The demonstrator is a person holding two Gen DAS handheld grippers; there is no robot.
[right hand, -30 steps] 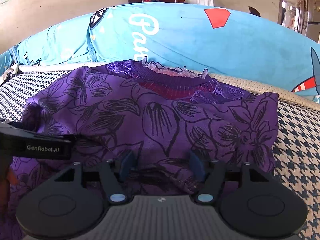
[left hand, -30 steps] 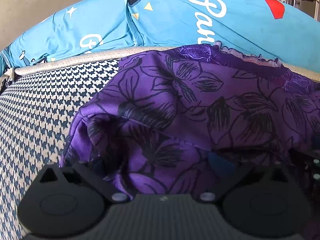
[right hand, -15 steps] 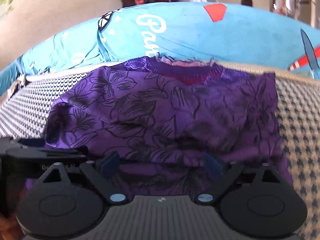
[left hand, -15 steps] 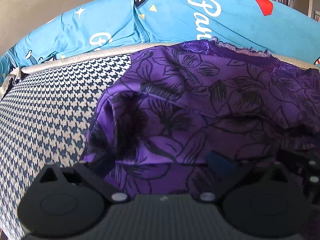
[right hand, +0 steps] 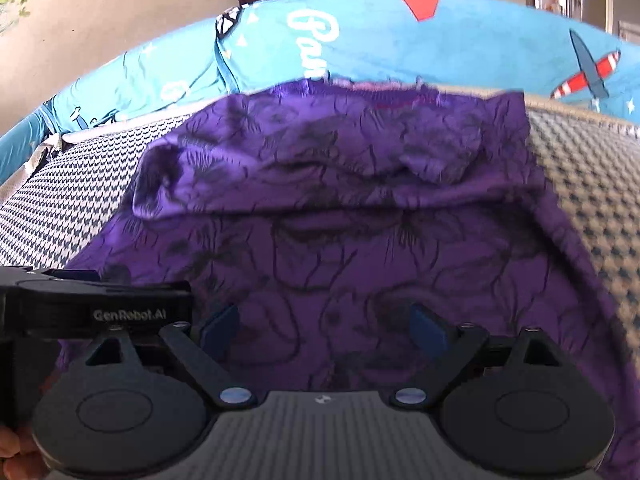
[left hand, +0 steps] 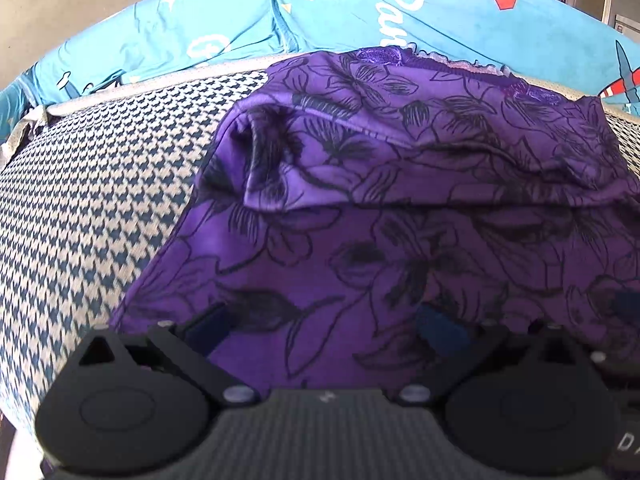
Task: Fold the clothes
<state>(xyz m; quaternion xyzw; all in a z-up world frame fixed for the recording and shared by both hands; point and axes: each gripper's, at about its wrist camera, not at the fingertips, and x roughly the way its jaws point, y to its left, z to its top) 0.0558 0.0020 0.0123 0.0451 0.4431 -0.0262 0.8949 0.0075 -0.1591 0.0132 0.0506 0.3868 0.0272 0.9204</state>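
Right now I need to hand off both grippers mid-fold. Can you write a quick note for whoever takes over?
Left gripper: open, fingers spread over the near edge of the purple floral top, gripping nothing.
Right gripper: open too, just above the same near edge, beside the left gripper.
The top lies on the houndstooth cover, neckline towards the blue printed sheet at the back.
Done: a fold runs across the middle, with a bunched layer lying over the far half.
Left: the fold looks rumpled, worst at its left end. Probably smooth it, then fold again. Exact layering underneath cannot be seen.
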